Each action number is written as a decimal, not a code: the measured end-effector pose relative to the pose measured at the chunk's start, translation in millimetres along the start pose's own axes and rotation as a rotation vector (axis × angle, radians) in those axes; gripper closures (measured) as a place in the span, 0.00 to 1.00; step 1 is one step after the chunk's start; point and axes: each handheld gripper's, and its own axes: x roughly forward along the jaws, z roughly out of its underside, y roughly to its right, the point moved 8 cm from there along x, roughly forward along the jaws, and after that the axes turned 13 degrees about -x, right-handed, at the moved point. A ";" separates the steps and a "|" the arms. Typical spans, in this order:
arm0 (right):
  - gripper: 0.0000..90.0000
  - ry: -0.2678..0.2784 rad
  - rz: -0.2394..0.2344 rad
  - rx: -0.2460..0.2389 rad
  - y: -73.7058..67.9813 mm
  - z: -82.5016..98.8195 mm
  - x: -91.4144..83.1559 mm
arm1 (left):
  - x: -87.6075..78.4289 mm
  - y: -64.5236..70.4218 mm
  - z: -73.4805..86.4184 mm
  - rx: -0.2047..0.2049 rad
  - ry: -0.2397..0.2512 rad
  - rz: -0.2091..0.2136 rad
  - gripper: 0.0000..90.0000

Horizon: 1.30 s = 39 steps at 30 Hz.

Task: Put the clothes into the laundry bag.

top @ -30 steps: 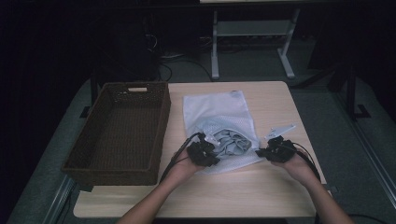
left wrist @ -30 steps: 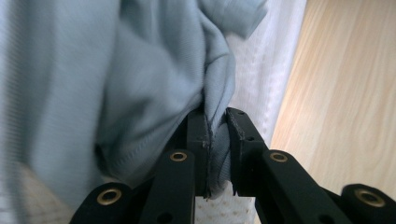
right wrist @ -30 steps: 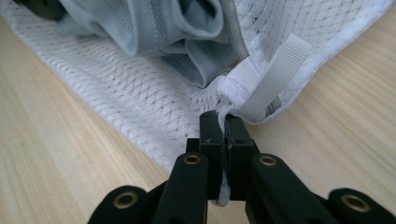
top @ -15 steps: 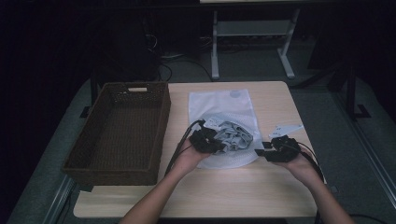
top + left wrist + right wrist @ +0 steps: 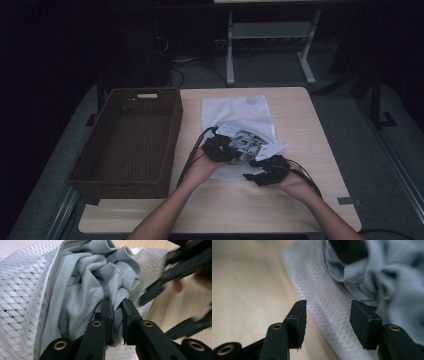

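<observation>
Left tool (image 5: 117, 306): closed on a fold of the grey garment (image 5: 95, 280). In the left gripper view the two black jaws pinch the cloth between them just below the centre of the frame. In the high view this tool (image 5: 220, 148) sits at the centre of the frame, at the left edge of the bunched garment (image 5: 247, 142).

Right tool (image 5: 328, 312): jaws apart, having just been opening. In the right gripper view nothing is pressed between them; the white mesh bag (image 5: 329, 310) lies behind the gap, and the garment (image 5: 382, 275) fills the upper right of that frame. In the high view the right tool (image 5: 267, 170) is just right of centre and lower, at the near right corner of the bag.

Mesh bag (image 5: 235, 112): lies flat on the wooden desk (image 5: 310, 130), running from upper centre down to centre of the high view. Its grey zip edge (image 5: 48, 297) runs down the left part of the left gripper view, with the garment bunched partly inside the opening.

Wicker basket (image 5: 127, 140): stands on the left part of the desk, just beside the bag.
</observation>
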 end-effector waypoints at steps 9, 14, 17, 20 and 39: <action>0.78 -0.052 0.021 0.036 7.0 12.9 25.6 | 0.5 0.1 0.1 -0.005 0.001 0.007 0.90; 0.99 -0.045 0.001 0.074 6.6 13.5 25.9 | 3.0 0.6 -0.8 -0.005 0.003 0.001 0.90; 0.99 -0.048 0.006 0.070 6.0 13.2 26.0 | 7.0 0.0 -1.4 0.000 0.002 -0.010 0.90; 1.00 -0.055 0.002 0.064 3.5 13.1 25.1 | 11.5 -3.4 -0.3 -0.001 -0.008 -0.024 0.90; 1.00 -0.069 -0.127 -0.009 -23.8 12.0 18.5 | 46.1 -27.1 -12.1 -0.009 -0.020 -0.172 0.90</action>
